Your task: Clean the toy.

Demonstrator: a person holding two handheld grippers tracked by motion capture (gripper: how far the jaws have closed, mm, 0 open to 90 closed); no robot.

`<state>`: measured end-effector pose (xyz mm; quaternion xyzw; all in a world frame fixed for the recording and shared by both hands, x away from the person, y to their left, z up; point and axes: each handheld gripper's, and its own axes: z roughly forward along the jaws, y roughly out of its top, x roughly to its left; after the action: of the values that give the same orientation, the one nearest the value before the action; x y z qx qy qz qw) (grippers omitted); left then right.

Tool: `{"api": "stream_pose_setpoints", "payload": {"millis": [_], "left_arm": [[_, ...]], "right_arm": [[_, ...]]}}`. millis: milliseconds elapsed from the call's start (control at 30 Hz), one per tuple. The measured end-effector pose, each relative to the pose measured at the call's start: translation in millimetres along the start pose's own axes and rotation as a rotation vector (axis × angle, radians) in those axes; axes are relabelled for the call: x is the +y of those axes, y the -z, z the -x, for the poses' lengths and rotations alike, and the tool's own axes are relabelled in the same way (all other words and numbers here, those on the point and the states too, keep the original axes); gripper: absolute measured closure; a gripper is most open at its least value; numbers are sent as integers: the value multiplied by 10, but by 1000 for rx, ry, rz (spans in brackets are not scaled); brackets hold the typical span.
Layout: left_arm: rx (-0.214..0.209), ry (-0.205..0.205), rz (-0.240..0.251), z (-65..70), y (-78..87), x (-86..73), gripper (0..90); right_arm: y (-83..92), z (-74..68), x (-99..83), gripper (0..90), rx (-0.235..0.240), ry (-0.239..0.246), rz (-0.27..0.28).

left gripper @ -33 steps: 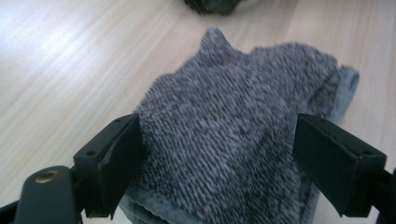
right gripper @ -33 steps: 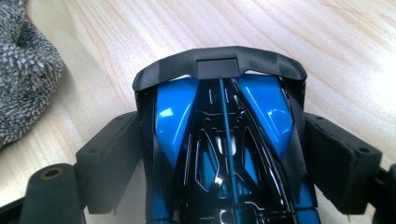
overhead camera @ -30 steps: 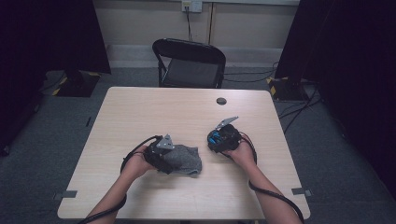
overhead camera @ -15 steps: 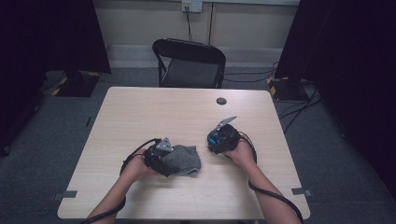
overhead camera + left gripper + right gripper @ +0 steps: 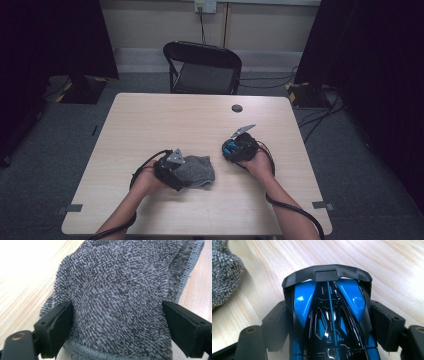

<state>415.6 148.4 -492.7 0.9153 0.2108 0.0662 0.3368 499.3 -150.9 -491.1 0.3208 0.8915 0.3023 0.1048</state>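
The right gripper (image 5: 329, 322), jaws just closing on the glossy blue toy car (image 5: 329, 315) near the desk's (image 5: 150, 115) right edge, could let it slip; the left gripper (image 5: 117, 322) straddles the grey towel (image 5: 120, 290) at the front edge, jaws wide, gripping nothing.

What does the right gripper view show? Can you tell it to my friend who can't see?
A shiny blue and black toy car sits between the right gripper's two black fingers, on a light wooden table. A fuzzy grey cloth lies at the left edge.
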Motion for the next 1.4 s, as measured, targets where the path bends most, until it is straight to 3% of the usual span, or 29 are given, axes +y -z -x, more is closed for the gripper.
{"api": "stream_pose_setpoints", "payload": {"millis": [167,333,533,633,700,933,1067,1200,1333,1400], "left_arm": [[12,20,16,-16,29,-21,239],[20,45,13,-39,86,-30,468],[15,167,9,-92,116,-8,626],[19,230,3,-118,127,22,664],[25,234,-12,-128,159,60,681],[84,327,84,-251,366,217,704],[148,341,122,-302,479,437,704],[210,365,134,-356,458,640,704],[234,390,138,-396,372,790,702],[220,423,142,-434,316,838,702]], "right_arm": [[4,-7,14,253,-4,-3,-14],[9,-7,15,254,-4,-3,-17],[60,4,-4,255,7,-7,-6],[118,26,-9,256,17,-7,-4],[157,33,-10,256,24,-10,4],[295,-2,3,257,50,-6,45],[375,-49,51,256,65,10,70],[446,-122,116,257,82,31,95],[510,-217,193,257,106,57,115],[539,-272,235,256,114,76,117]]}}
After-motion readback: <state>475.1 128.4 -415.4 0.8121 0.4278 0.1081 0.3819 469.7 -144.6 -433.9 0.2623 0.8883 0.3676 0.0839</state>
